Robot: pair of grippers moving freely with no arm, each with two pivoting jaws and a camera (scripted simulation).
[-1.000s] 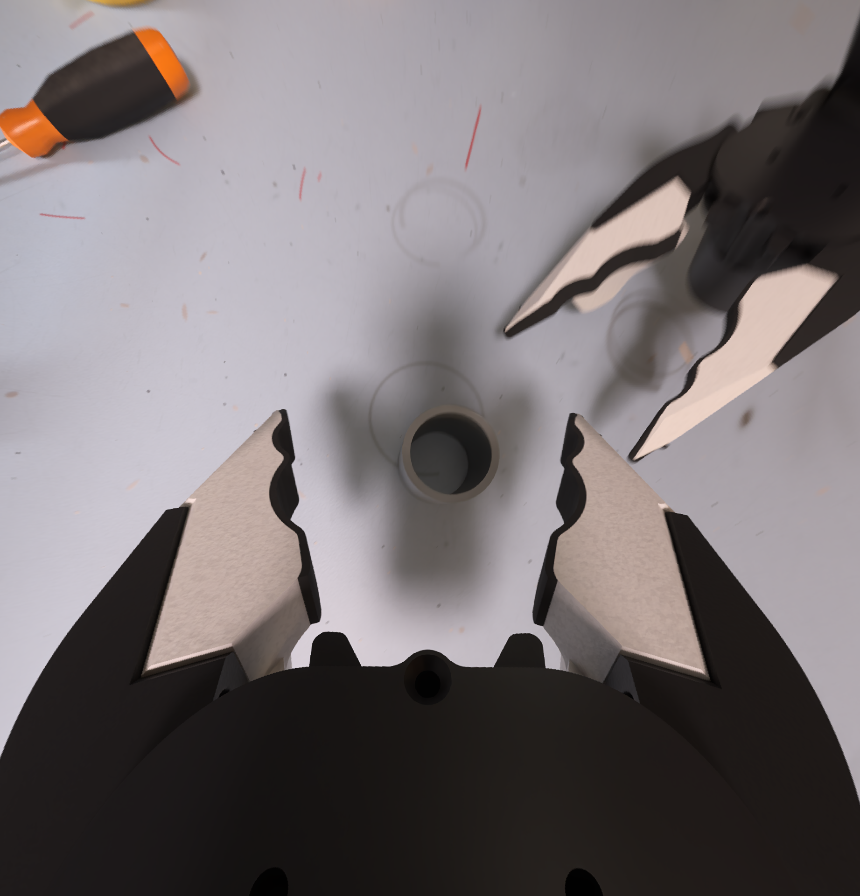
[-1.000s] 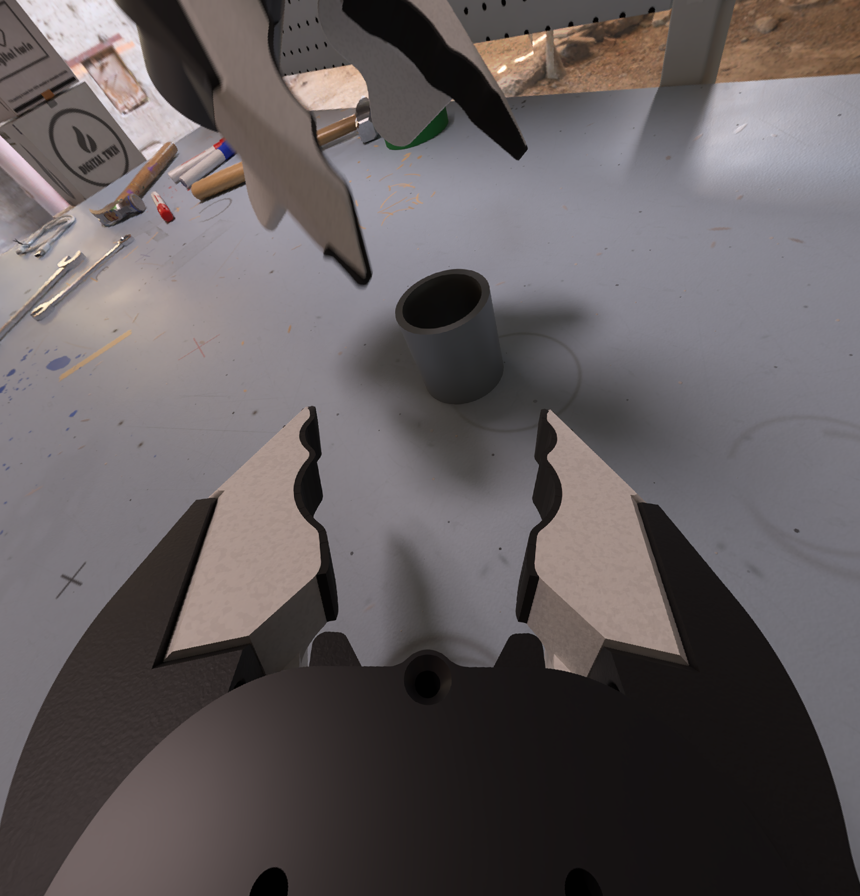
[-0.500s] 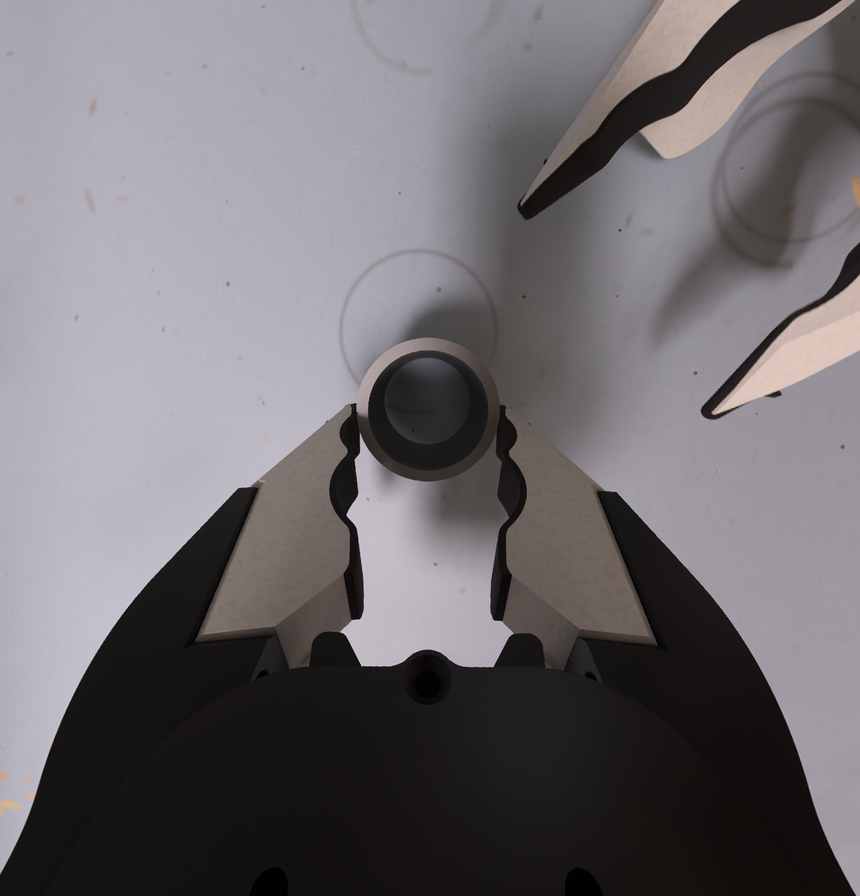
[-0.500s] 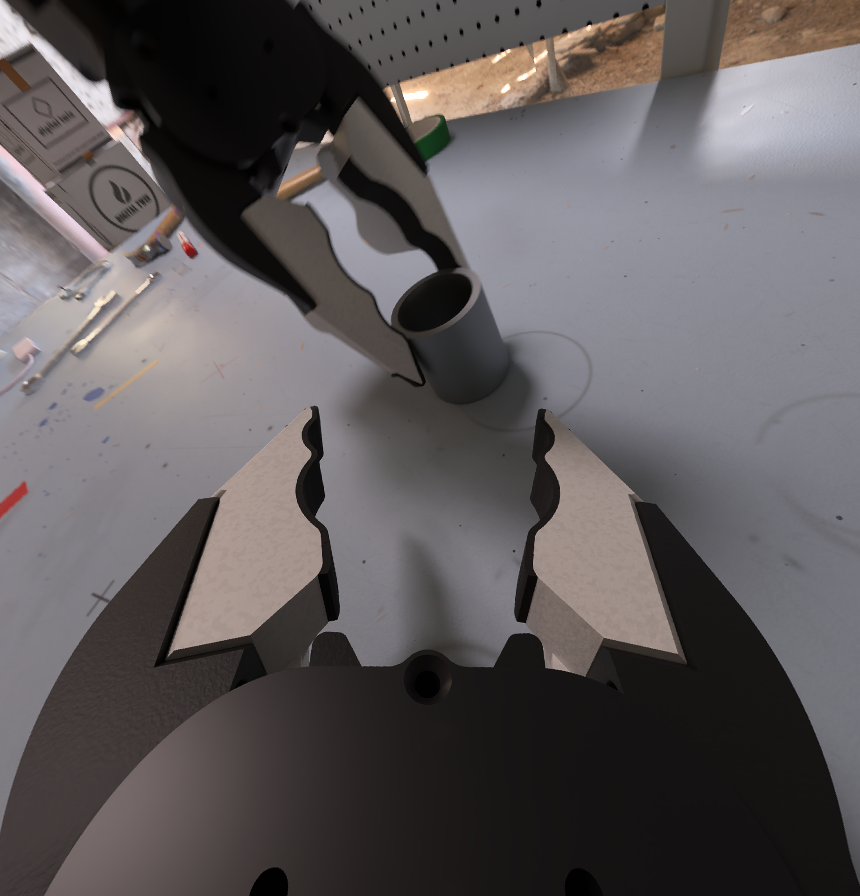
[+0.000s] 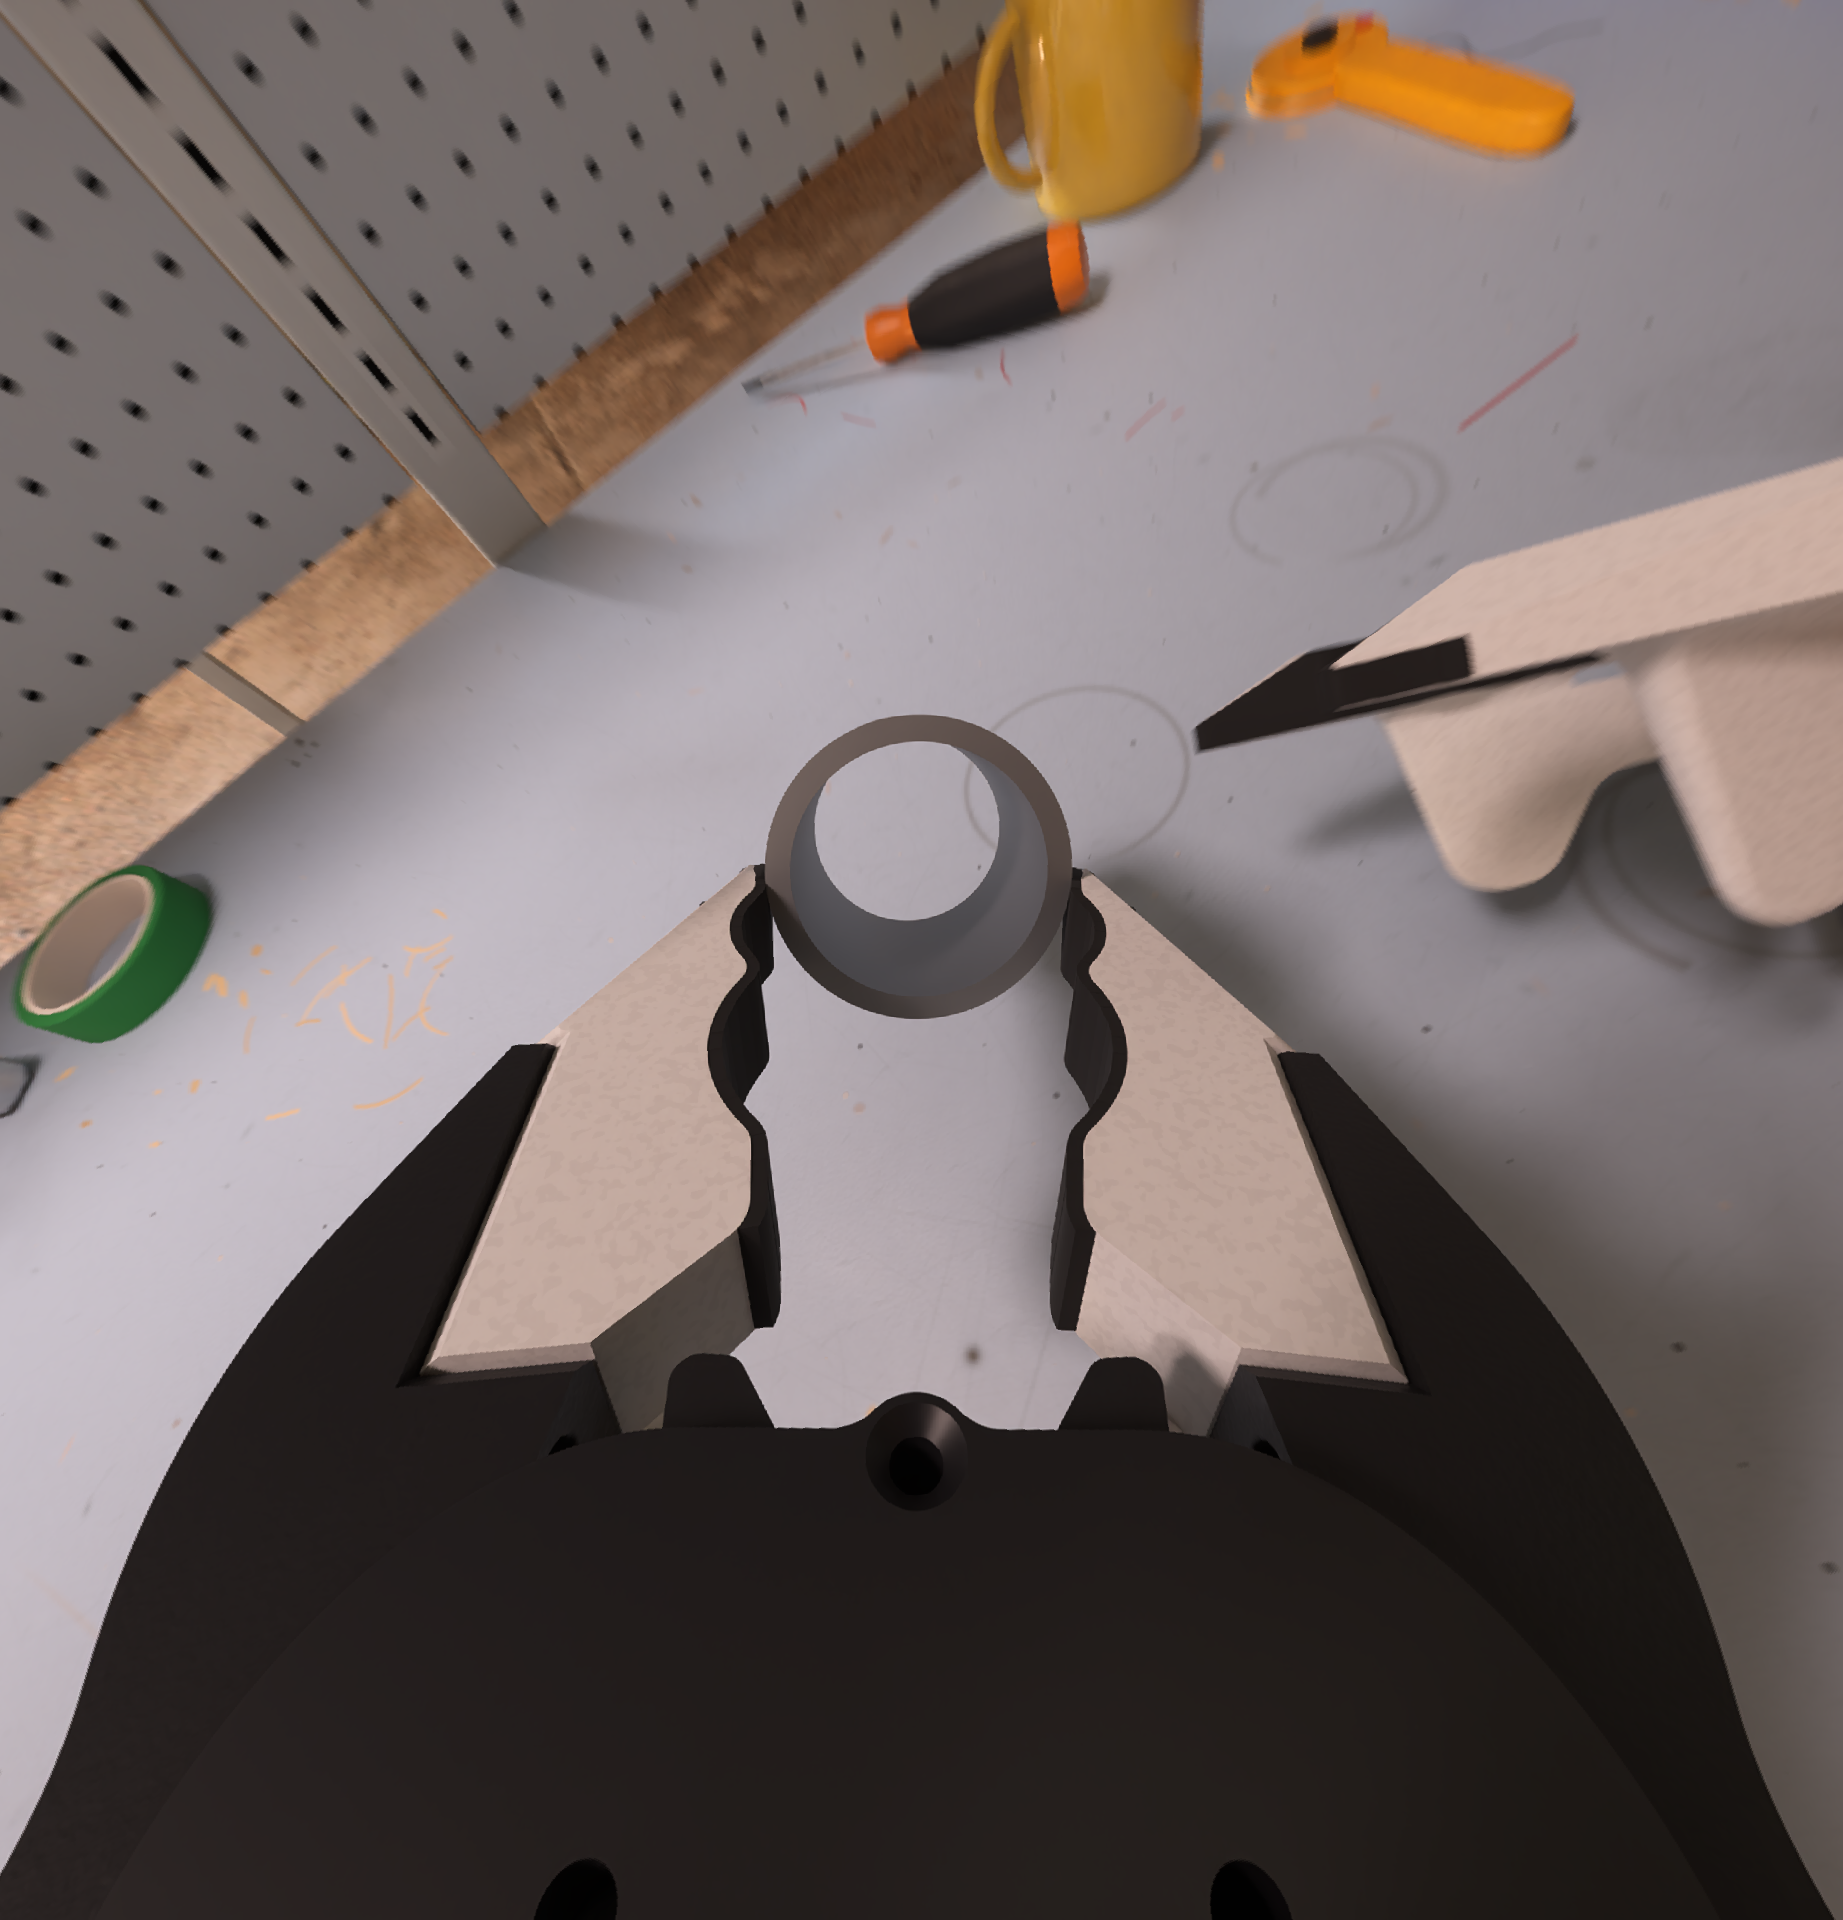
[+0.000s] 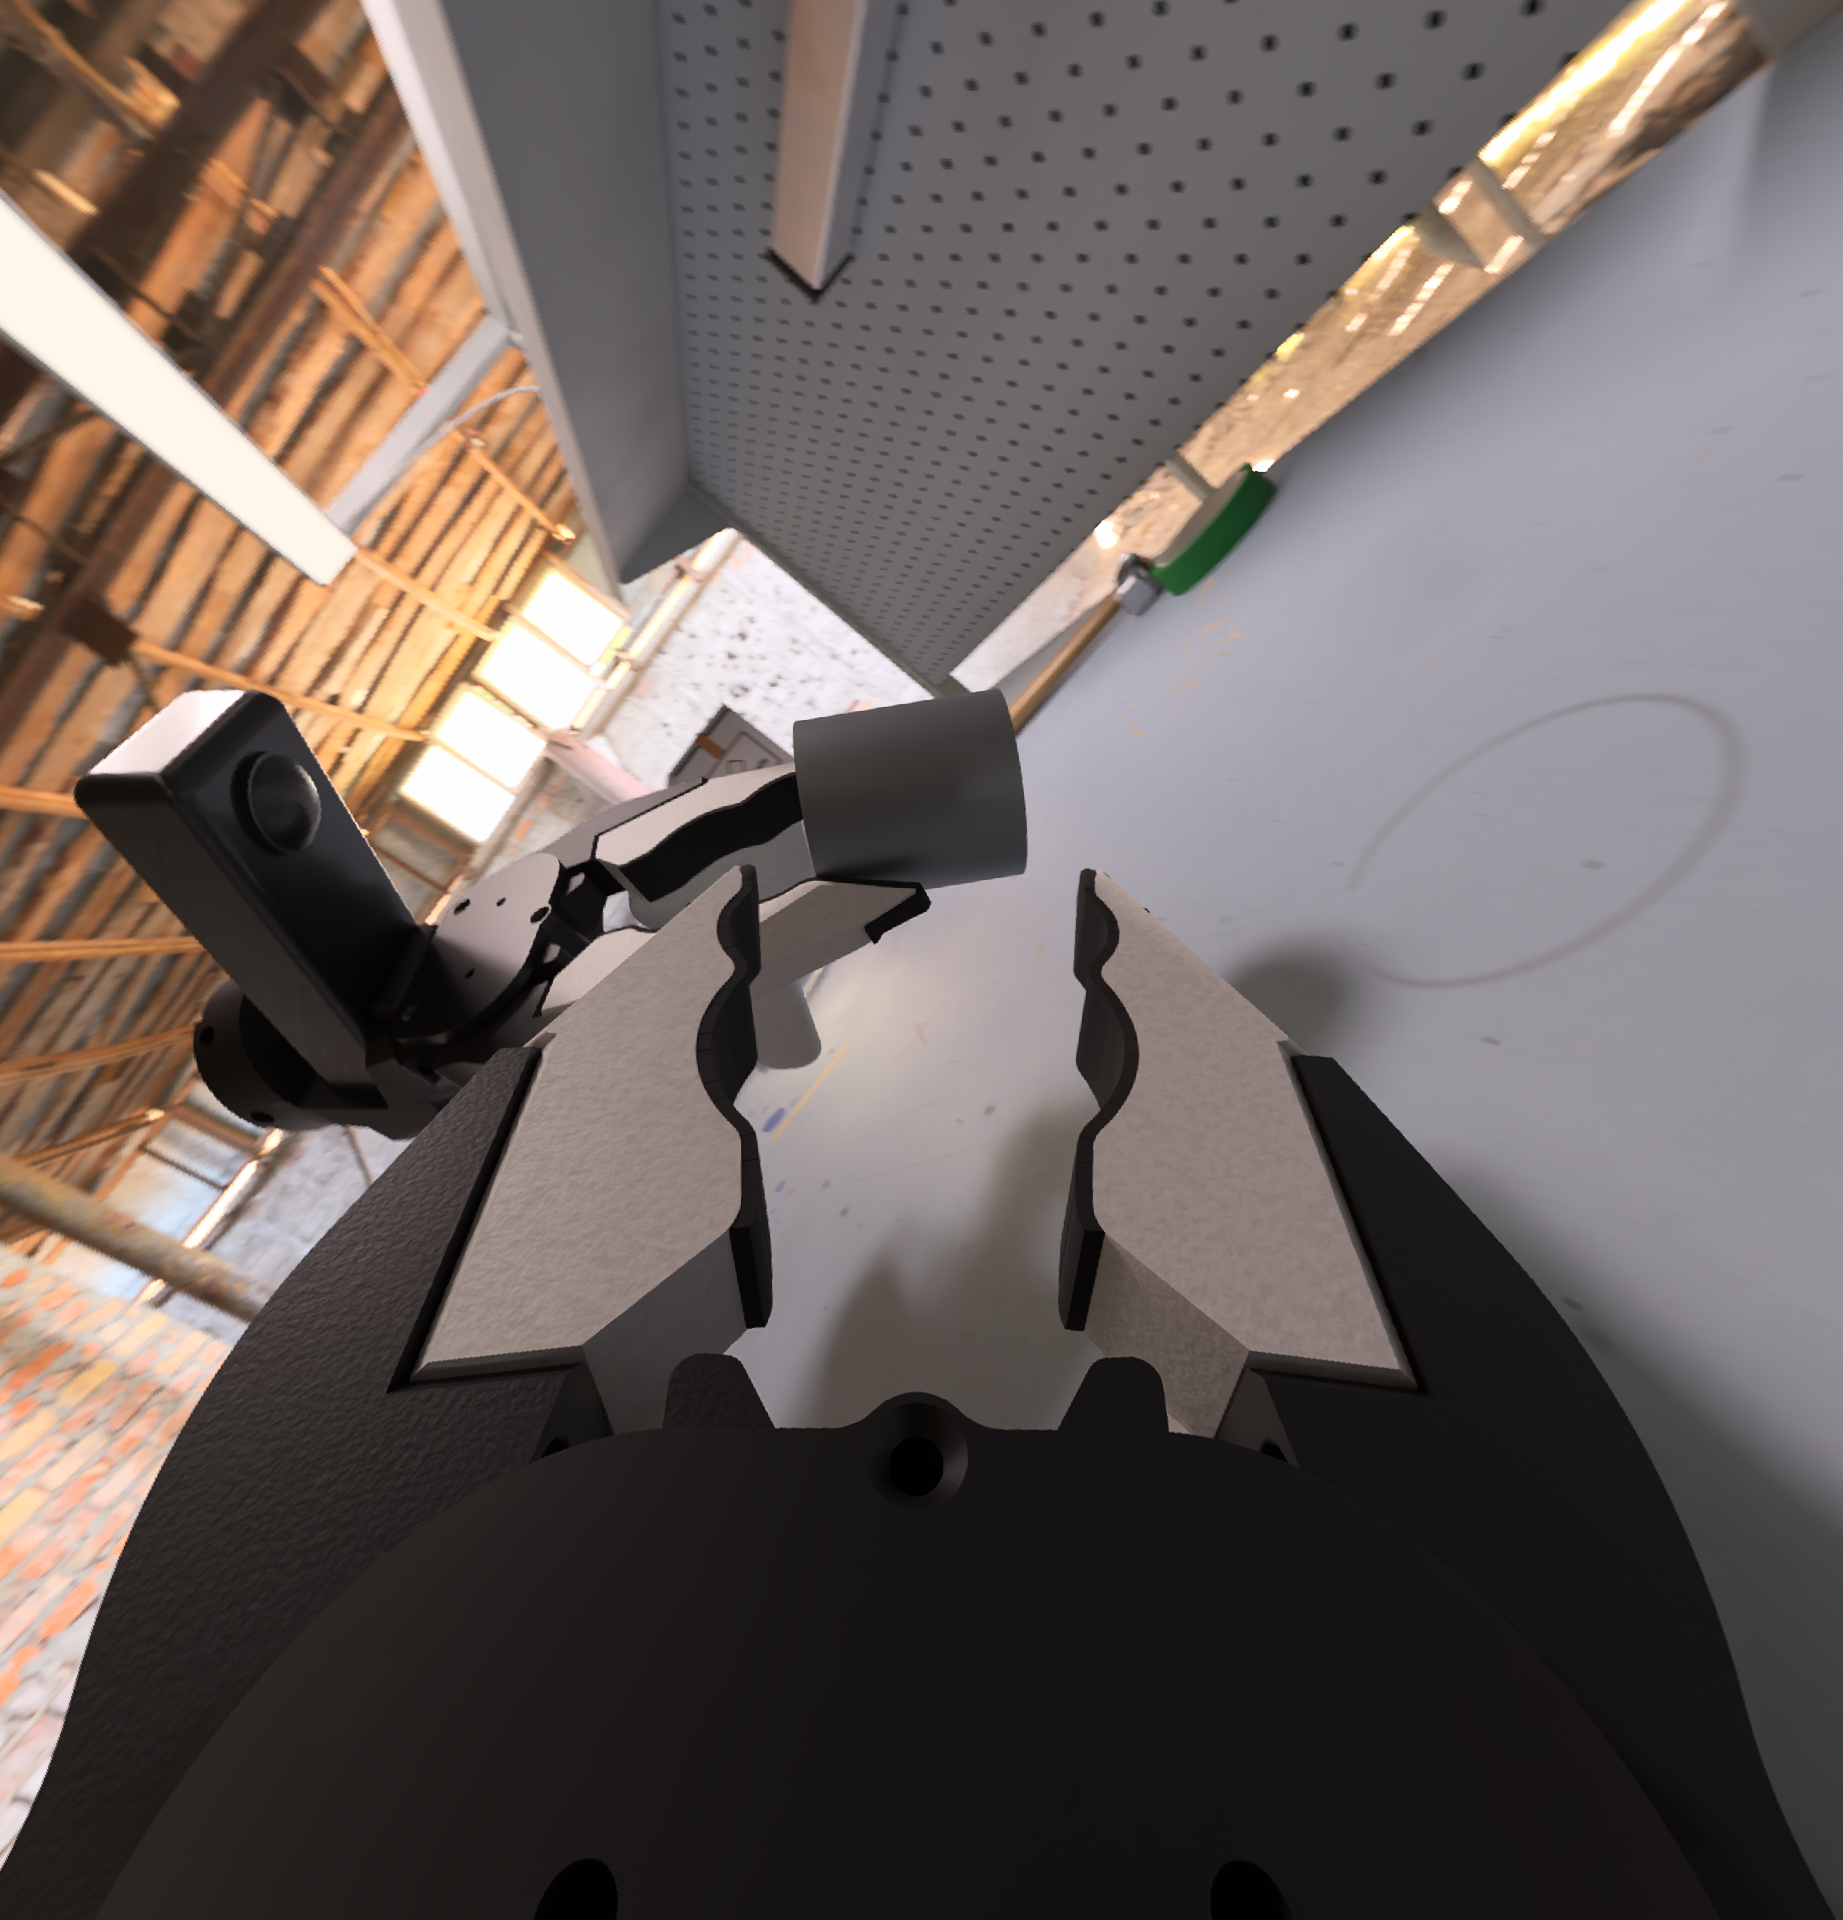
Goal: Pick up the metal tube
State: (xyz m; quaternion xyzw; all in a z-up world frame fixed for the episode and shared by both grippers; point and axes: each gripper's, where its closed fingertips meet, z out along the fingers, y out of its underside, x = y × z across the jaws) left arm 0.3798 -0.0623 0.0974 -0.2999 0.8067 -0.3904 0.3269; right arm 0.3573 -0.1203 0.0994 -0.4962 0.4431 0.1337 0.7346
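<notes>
**Workbench grip: tube is riding clear of the grey top**

Grey workbench top [image 5: 1416,1195], scuffed and ringed with faint circles, is stretching back to a pegboard [image 5: 221,312] as the left gripper [image 5: 915,891] is pinching the metal tube [image 5: 915,995] between its very fingertips, jaws drawn in to the tube's width and bearing on opposite sides of its wall. The tube's long axis is running straight ahead along the fingers, so the left wrist camera is looking down the bore to the bench beyond. In the right wrist view the tube [image 6: 912,805] is hanging clear of the surface, crosswise in front of the right gripper [image 6: 915,899], which is standing wide open and holding nothing (the tube is lying just beyond its tips, above and slightly left). The left gripper is plainly the nearer, being in contact. Judging by this, the lift is all but made; the shallow tip hold is looking like the weak point. A green tape roll [image 5: 106,961], a screwdriver [image 5: 984,296], a yellow mug [image 5: 1093,99] and an orange tool [image 5: 1416,99] are lying well apart.
</notes>
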